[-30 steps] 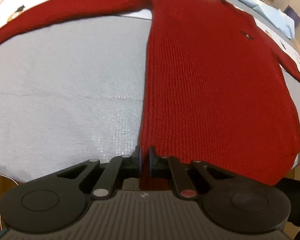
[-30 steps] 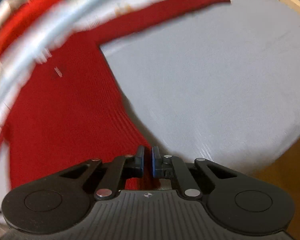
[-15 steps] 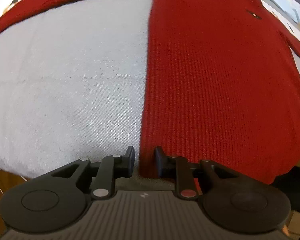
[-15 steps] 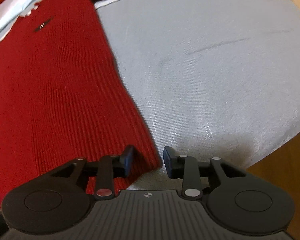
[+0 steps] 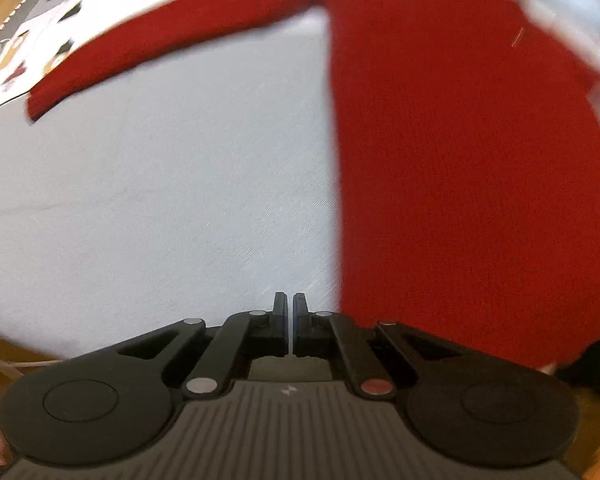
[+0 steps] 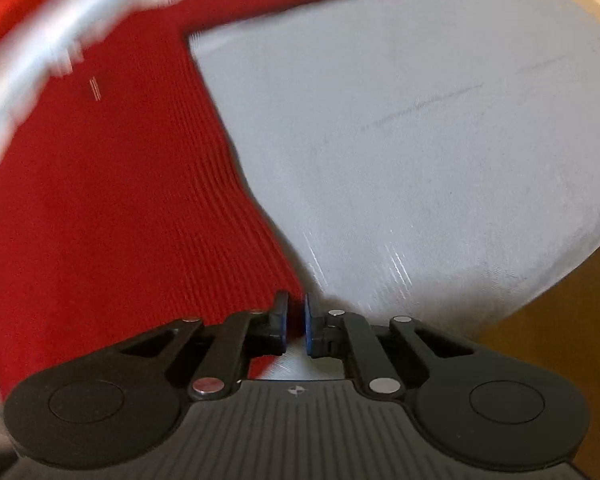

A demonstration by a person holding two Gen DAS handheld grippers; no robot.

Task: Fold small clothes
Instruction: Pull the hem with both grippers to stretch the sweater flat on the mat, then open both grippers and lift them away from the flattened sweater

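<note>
Left gripper (image 5: 290,312): jaws just closed, nothing between them, beside red sweater (image 5: 460,180).
Right gripper (image 6: 296,316): jaws just closed, pinching sweater's hem corner.
Surface: grey cloth (image 5: 160,200).

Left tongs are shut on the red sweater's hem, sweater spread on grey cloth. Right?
Not quite. The left tongs have just closed, but on nothing: they meet over the bare grey cloth, with the edge of the red sweater just to their right. The left wrist view shows it. The sweater is indeed spread on the grey cloth.
</note>
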